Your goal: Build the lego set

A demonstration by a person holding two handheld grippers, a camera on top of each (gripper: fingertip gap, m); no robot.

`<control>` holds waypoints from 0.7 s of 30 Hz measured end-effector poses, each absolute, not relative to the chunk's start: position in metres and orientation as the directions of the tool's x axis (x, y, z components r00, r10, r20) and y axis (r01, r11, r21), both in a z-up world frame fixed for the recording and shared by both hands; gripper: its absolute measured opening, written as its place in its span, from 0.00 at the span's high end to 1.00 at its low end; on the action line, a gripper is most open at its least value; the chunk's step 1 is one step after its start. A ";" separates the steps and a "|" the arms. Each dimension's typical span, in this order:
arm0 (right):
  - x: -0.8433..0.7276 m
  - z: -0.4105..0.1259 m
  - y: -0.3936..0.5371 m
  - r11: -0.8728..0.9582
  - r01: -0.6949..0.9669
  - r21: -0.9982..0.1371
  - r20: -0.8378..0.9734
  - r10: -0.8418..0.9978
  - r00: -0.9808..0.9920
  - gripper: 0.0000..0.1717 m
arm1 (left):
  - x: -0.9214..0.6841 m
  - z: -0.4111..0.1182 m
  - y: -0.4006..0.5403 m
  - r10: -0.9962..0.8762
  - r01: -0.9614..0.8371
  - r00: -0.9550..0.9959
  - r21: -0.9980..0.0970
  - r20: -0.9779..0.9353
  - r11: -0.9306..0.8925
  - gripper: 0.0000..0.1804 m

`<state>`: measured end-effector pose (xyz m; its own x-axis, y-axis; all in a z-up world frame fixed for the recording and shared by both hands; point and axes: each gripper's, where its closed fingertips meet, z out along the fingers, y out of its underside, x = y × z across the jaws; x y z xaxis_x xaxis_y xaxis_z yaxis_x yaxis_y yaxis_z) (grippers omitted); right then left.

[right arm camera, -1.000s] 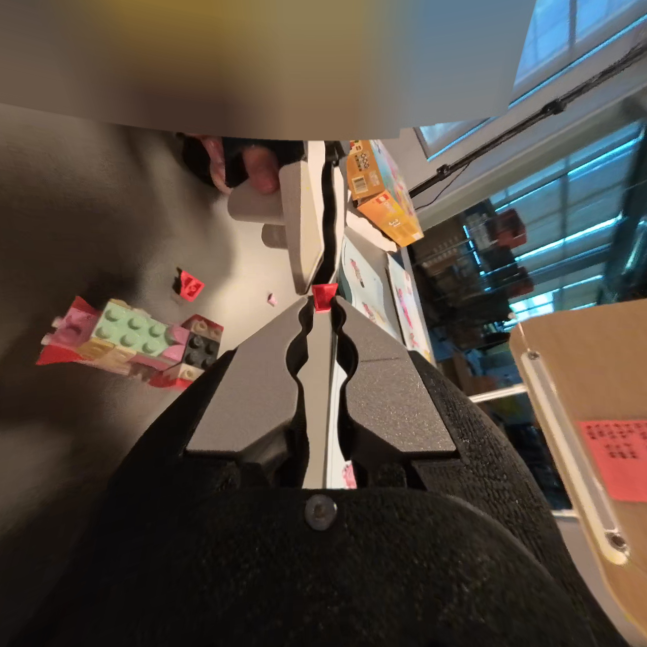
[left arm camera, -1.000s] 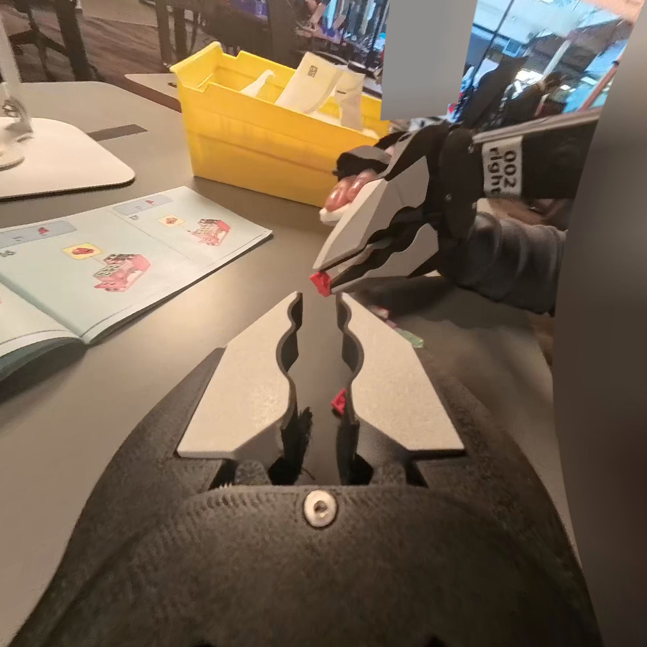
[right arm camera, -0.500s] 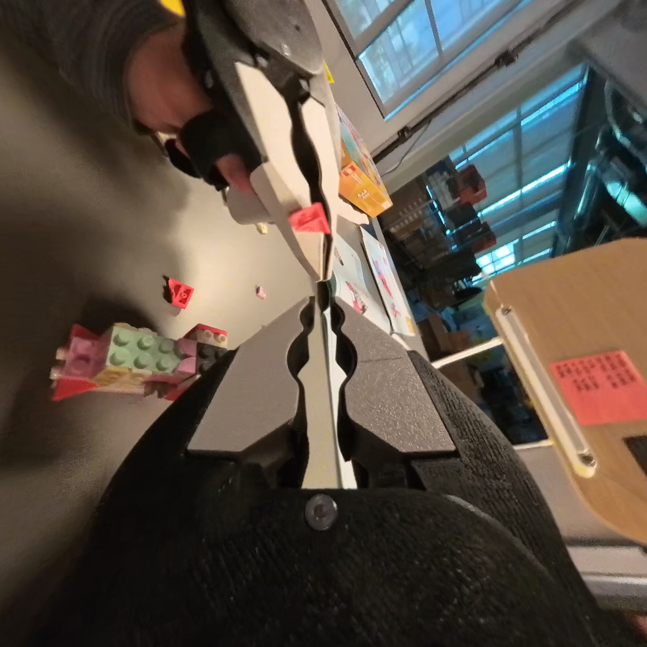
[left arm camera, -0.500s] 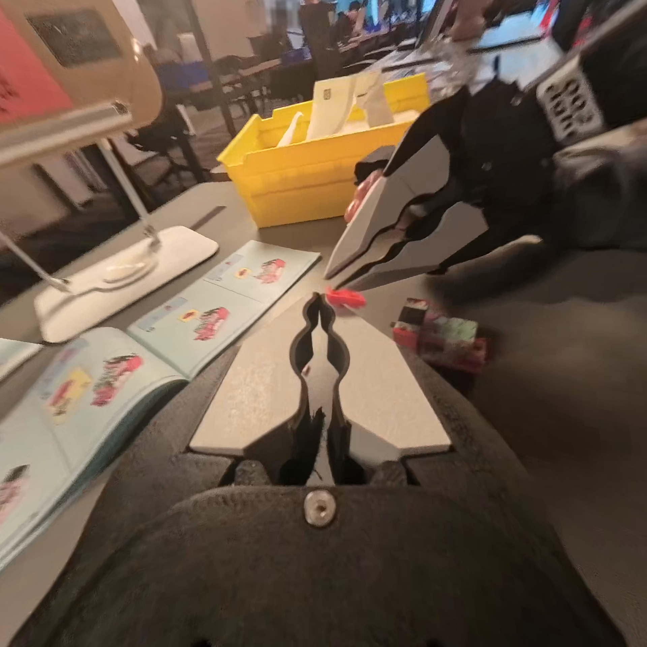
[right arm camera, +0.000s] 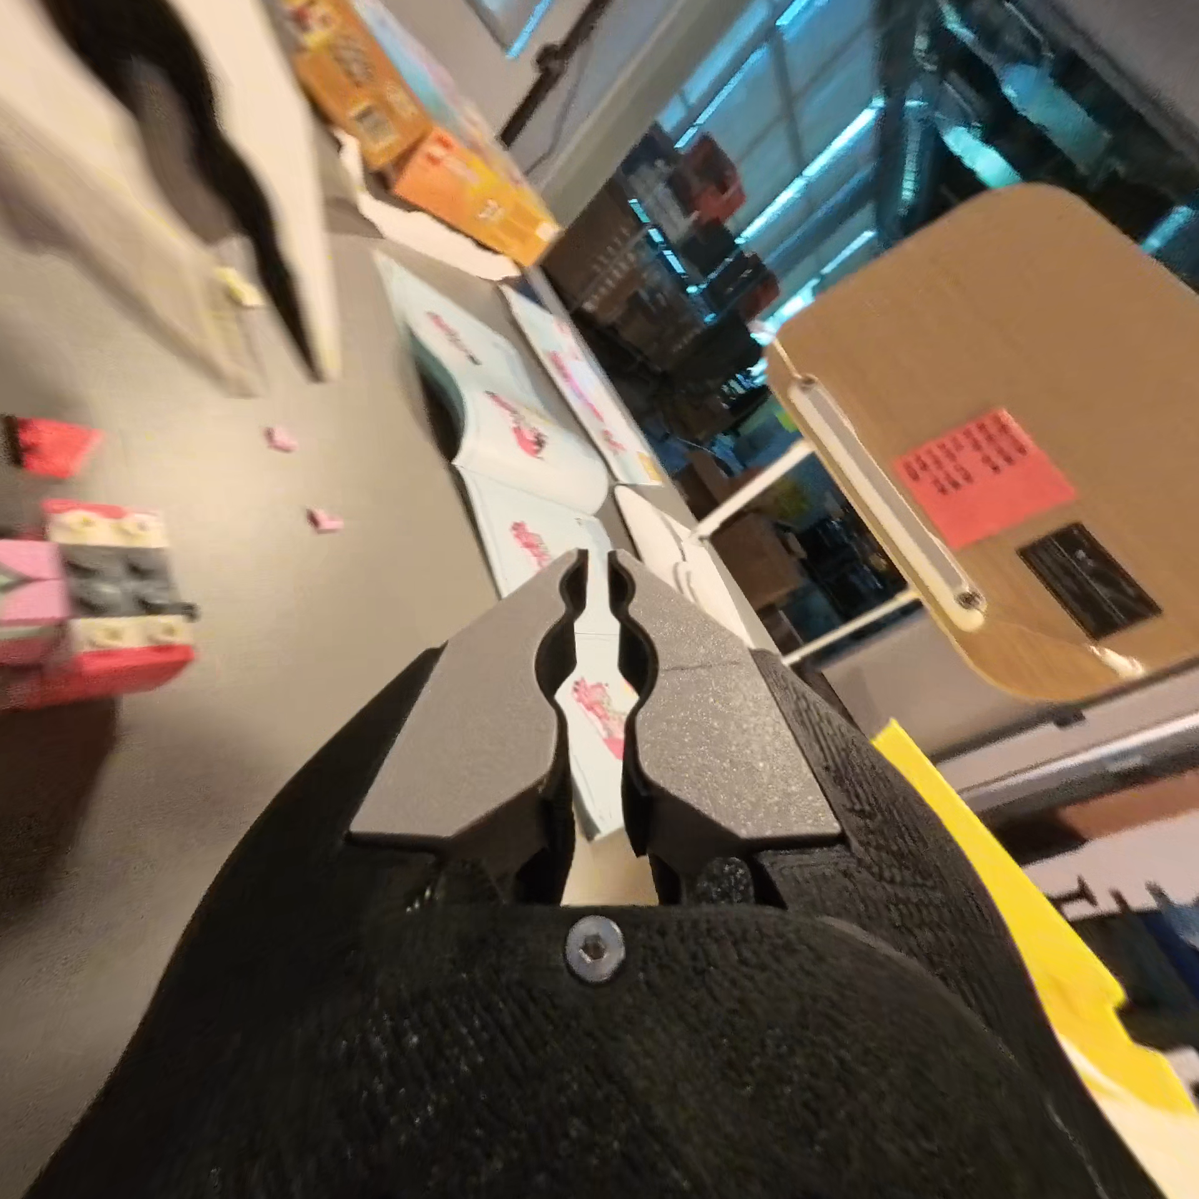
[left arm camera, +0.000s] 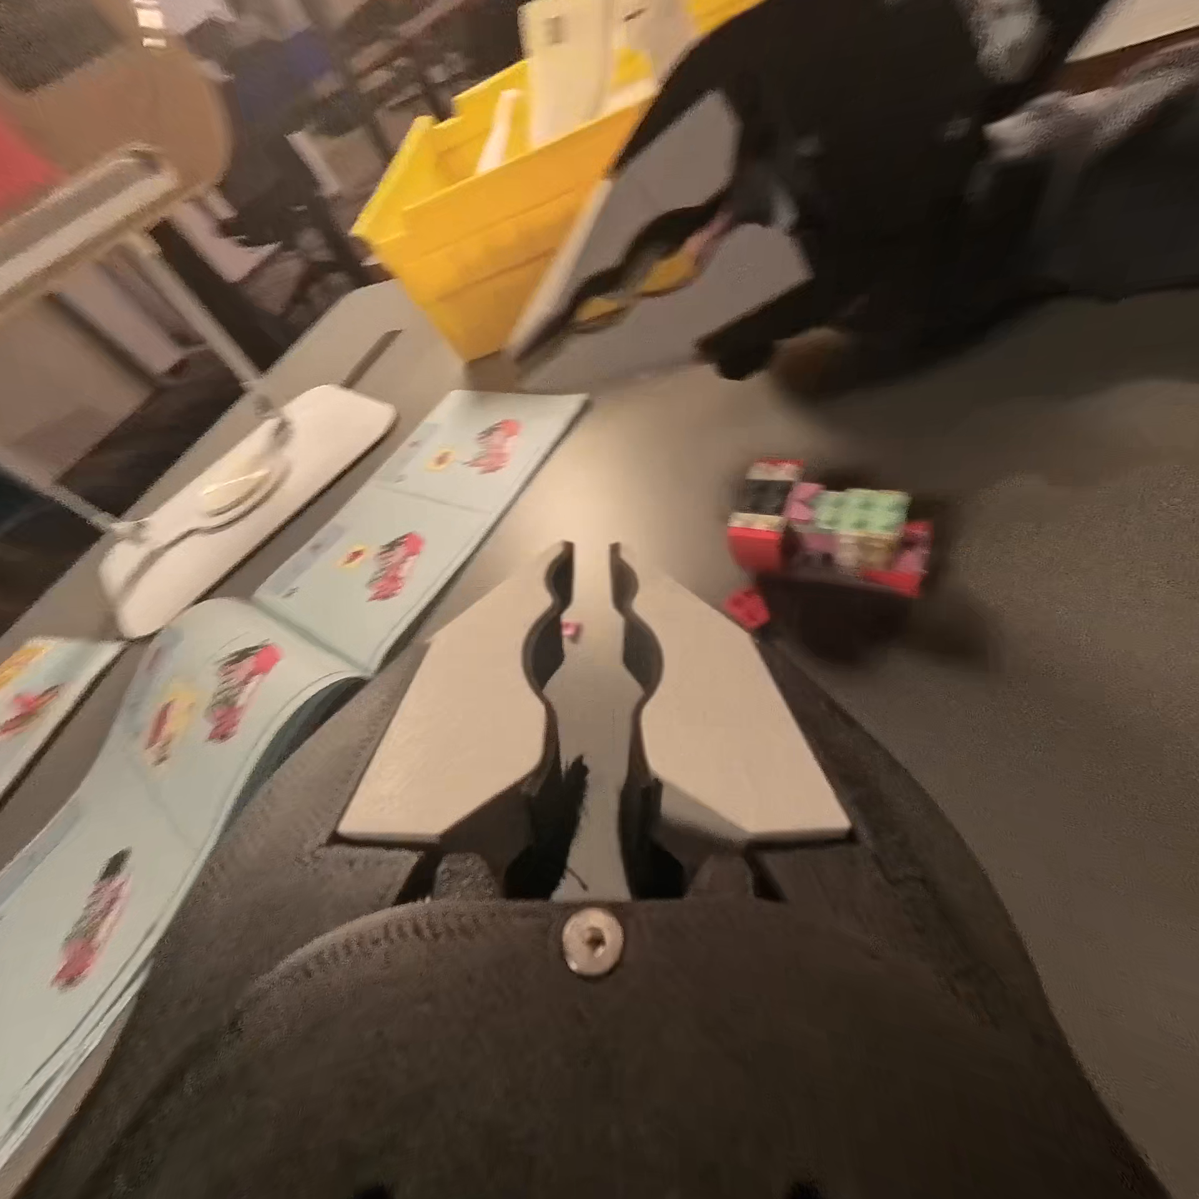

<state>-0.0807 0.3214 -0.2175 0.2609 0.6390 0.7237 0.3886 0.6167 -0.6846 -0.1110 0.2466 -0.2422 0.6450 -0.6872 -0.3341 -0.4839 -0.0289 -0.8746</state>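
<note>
In the left wrist view my left gripper [left arm camera: 590, 551] is open a little, with nothing between its tips. It hovers over the grey table [left arm camera: 649, 454], and a tiny pink piece [left arm camera: 571, 626] on the table shows through the gap. A built brick model [left arm camera: 837, 538] in red, pink, green and black stands to its right, with a small loose red brick [left arm camera: 746, 606] beside it. My right gripper [right arm camera: 598, 557] shows a narrow gap with nothing in it and points at an open booklet [right arm camera: 519, 454]. The model [right arm camera: 84, 610] and the red brick [right arm camera: 52, 441] lie to its left.
A yellow bin [left arm camera: 506, 214] with white packets stands at the back. The pale blue booklet [left arm camera: 422, 519] and a white lamp base [left arm camera: 246, 493] lie to the left. Orange boxes [right arm camera: 454, 162] and a wooden lamp head [right arm camera: 973, 422] are near. Two pink bits [right arm camera: 280, 439] lie loose. The gap from one gripper's tips to the other's is roughly 9 cm. The red brick [right arm camera: 52, 441] lies around 6 cm away from my left fingertips.
A second ago my right gripper held a small red piece at its tips, close to the left gripper's tips. Now neither gripper's tips show it, the grippers have drawn apart, and the left has reopened slightly.
</note>
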 end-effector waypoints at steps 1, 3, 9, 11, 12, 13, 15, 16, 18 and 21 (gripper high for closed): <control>-0.076 -0.214 0.328 0.603 0.373 -0.706 0.706 0.639 0.303 0.98 | -0.105 -0.245 0.238 -0.743 -0.478 0.600 -0.878 -0.297 -0.035 0.90; -0.070 -0.208 0.339 0.563 0.337 -0.754 0.656 0.658 0.370 0.98 | -0.094 -0.247 0.222 -0.830 -0.436 0.528 -0.896 -0.181 -0.081 0.85; -0.065 -0.204 0.352 0.470 0.265 -0.842 0.539 0.717 0.443 0.98 | -0.080 -0.279 0.214 -0.873 -0.513 0.487 -0.819 -0.030 -0.258 0.80; -0.066 -0.203 0.352 0.456 0.253 -0.853 0.521 0.727 0.447 0.98 | -0.079 -0.289 0.215 -0.868 -0.556 0.495 -0.779 -0.031 -0.289 0.80; -0.066 -0.203 0.352 0.452 0.248 -0.857 0.516 0.731 0.447 0.98 | -0.079 -0.294 0.215 -0.869 -0.573 0.494 -0.762 -0.028 -0.301 0.80; -0.067 -0.203 0.352 0.449 0.245 -0.859 0.511 0.735 0.445 0.98 | -0.079 -0.297 0.215 -0.869 -0.586 0.494 -0.750 -0.031 -0.307 0.81; -0.068 -0.203 0.350 0.441 0.234 -0.866 0.499 0.749 0.435 0.98 | -0.076 -0.299 0.215 -0.875 -0.584 0.484 -0.751 -0.019 -0.307 0.85; -0.069 -0.203 0.347 0.431 0.223 -0.874 0.485 0.765 0.424 0.98 | -0.076 -0.299 0.214 -0.877 -0.584 0.480 -0.750 -0.009 -0.311 0.90; -0.073 -0.203 0.340 0.385 0.192 -0.903 0.430 0.820 0.378 0.97 | -0.078 -0.299 0.215 -0.875 -0.588 0.483 -0.749 -0.023 -0.305 0.90; -0.081 -0.204 0.317 0.237 0.115 -0.965 0.257 0.944 0.208 0.97 | -0.092 -0.294 0.227 -0.836 -0.631 0.518 -0.741 -0.181 -0.231 0.91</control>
